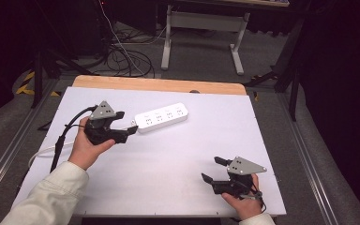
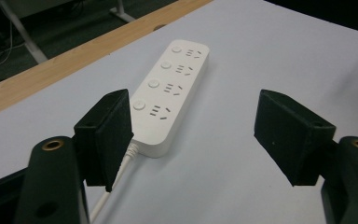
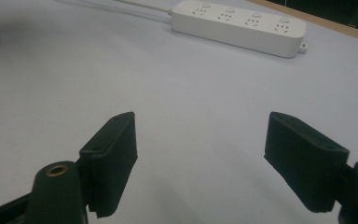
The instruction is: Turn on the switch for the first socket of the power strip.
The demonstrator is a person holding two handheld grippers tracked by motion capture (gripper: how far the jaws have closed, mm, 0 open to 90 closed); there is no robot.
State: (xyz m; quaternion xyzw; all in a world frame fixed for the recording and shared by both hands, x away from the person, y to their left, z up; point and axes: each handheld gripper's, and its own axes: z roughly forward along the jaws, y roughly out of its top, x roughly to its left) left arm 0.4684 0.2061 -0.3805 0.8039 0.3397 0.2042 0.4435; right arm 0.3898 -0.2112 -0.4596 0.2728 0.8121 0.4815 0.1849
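Power strip lies flat on the white table, toward 12 o'clock of centre, long axis running from 8 to 2 o'clock, sockets up. Its cord leaves the near-left end and trails off toward the table's 9 o'clock edge.

My left gripper sits at the strip's cord end, jaws spread wide, nothing between them. In the left gripper view the strip's corner lies just past my left jaw; touching or not, I cannot tell. Judgement: I hold wide because the strip's body is broad and I am lined up to straddle that end.

My right gripper rests at 5 o'clock, well apart from the strip, jaws also wide and empty. Judgement: parked low near the edge to keep the left hand's approach free, ready to steady the far end
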